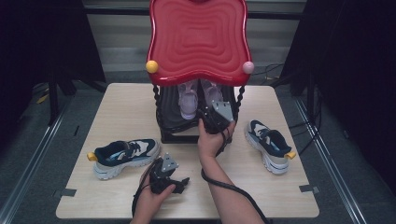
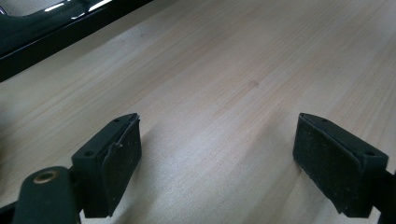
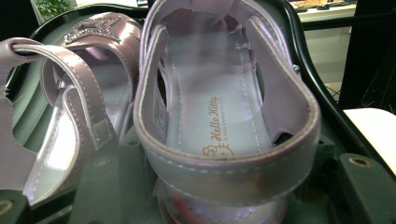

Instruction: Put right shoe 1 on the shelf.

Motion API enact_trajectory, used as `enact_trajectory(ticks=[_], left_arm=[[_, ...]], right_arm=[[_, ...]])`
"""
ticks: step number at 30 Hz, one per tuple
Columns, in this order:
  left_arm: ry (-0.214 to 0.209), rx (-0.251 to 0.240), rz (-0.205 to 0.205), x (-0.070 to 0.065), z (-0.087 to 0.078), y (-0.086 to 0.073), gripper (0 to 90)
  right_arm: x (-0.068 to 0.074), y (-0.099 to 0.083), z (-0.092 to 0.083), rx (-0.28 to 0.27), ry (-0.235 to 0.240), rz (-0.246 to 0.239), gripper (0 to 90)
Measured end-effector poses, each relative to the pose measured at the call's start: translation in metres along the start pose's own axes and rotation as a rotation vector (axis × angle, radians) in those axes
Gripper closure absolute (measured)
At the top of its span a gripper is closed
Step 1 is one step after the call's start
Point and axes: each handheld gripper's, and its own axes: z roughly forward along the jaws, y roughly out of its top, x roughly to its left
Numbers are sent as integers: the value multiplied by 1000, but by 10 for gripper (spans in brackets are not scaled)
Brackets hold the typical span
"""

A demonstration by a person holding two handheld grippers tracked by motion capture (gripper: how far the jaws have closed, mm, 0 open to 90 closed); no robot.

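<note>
1. Right gripper (image 1: 215, 117) reaches into the lower black shelf (image 1: 173, 122) of the small shoe rack, at the heel of the right-hand pink sandal (image 1: 211, 93). In the right gripper view the sandal's heel strap (image 3: 224, 175) sits right at the bottom edge, between where the jaws stand. Jaws stand partly apart, but whether the pads press on the strap I cannot tell.
2. Judgement: sandal is being set on or taken off the shelf; the heel is the end facing the person, so gripping it there makes sense.
3. Shelf contents: two pink sandals side by side, heels toward the person. The left sandal (image 3: 70, 112) lies just beside the one being handled, its straps loose. Printed insole (image 3: 210, 126) visible in the handled one.
4. Red wavy tray top (image 1: 198, 37) of the rack overhangs the shelf, so access is from the front only; likely why the gripper goes in level.
5. Left gripper (image 1: 168, 175) rests low over the tabletop (image 2: 224, 70) near the front edge, jaws wide apart, nothing between them. Parked, out of the way.
6. Two navy-and-white sneakers on the tabletop, one left of the rack (image 1: 123, 156), one right (image 1: 270, 143), well apart from each other, each with a yellow ball at one end. Neither is touched.
</note>
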Motion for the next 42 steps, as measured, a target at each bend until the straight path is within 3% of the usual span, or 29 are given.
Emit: enact_trajectory(ticks=[16,19,25,33,36,42], left_arm=[[1,0,1,0,0,0,151],[0,0,1,0,0,0,151],[0,0,1,0,0,0,151],[0,0,1,0,0,0,151],[0,1,1,0,0,0,151],[-5,0,0,0,0,0,150]], right_arm=[[5,-3,6,25,12,5,363],[6,-2,5,24,16,-17,354],[2,3,2,26,51,-16,334],[-5,-1,1,67,103,-2,276],[-6,-4,2,93,121,-26,263],[-8,-7,-1,81,163,-58,242]])
